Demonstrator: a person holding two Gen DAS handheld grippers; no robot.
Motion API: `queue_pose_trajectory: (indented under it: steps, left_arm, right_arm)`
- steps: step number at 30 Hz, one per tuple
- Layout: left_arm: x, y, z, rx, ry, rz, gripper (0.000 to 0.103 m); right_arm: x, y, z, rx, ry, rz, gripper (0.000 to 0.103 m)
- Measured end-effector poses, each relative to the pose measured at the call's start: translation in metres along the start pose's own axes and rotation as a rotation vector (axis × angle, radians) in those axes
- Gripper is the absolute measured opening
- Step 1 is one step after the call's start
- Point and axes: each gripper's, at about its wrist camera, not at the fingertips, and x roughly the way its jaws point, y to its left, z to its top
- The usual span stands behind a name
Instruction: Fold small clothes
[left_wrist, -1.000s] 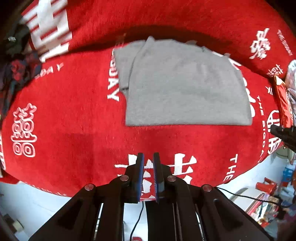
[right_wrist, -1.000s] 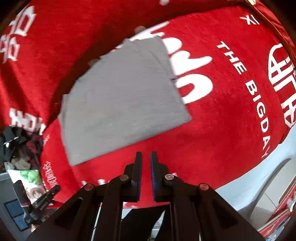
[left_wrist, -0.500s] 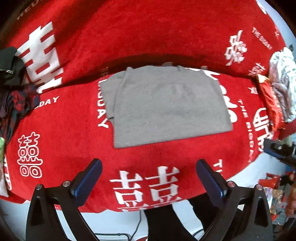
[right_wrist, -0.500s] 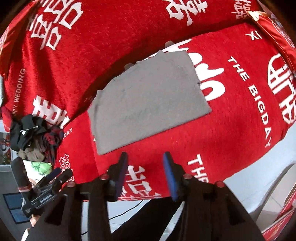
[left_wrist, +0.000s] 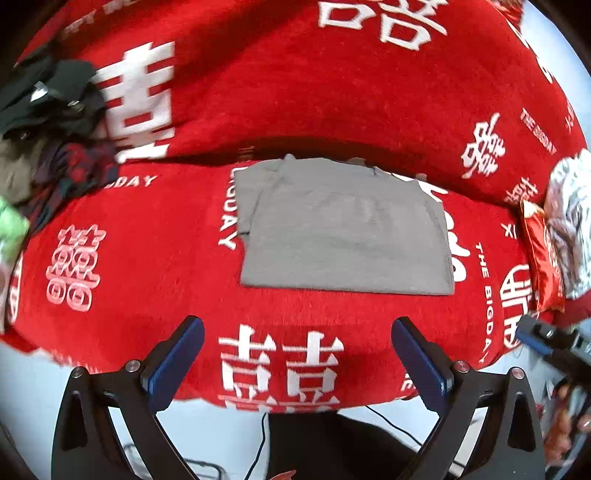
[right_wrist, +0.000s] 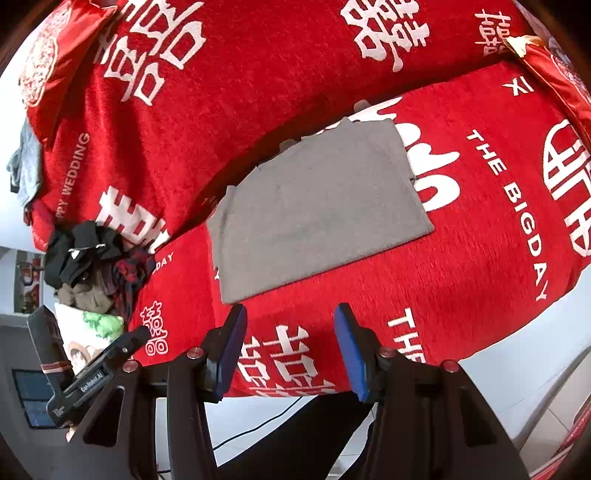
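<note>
**Folded grey garment on red sofa cover; both grippers released**

Hidden or unclear: the grey T-shirt (left_wrist: 343, 232) is folded into a rough rectangle, so its front, neckline and most of both sleeves are tucked out of sight; only a sleeve-like flap shows at its left edge and small tabs of fabric at its far edge. The heap of dark clothes (right_wrist: 92, 258) is too crumpled to tell apart into single pieces: black, olive and red-and-dark plaid cloth are all that can be made out. The silvery crinkled item (left_wrist: 570, 221) at the right edge of the left wrist view is cut off by the frame. White lettering on the cover is partly covered by the shirt.

Materials and shapes: shirt is a soft, matte, flat knit. It lies on the seat of a sofa draped in a plush red cover (left_wrist: 155, 258) with white woven characters and words. A glossy red packet (left_wrist: 543, 258) lies at the seat's right end.

Left gripper (left_wrist: 295, 354): black frame, blue pads, jaws spread wide, nothing between them, near the seat's front edge and clear of the shirt.

Right gripper (right_wrist: 290, 345): same build, jaws partly apart, empty, also clear of the shirt.
</note>
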Motion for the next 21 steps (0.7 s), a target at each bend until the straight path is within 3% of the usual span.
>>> queue_pose_trajectory:
  steps: [3,8,14,21]
  left_arm:
    - [-0.016,0.001,-0.01,0.006,-0.023,0.022,0.101]
    - [-0.02,0.023,-0.008,-0.029,-0.039,0.03,0.101]
    - [0.001,0.077,0.021,-0.055,-0.012,0.041,0.101]
    - [0.051,0.144,0.064,0.019,0.053,0.079,0.101]
  right_arm:
    - [0.004,-0.022,-0.014,0.062,0.044,0.047,0.053]
    - [0.021,-0.033,-0.028,0.085,0.137,-0.006,0.053]
    - [0.046,0.021,0.0,0.014,0.106,-0.019,0.053]
    - [0.125,0.128,0.046,-0.048,0.107,-0.023,0.053]
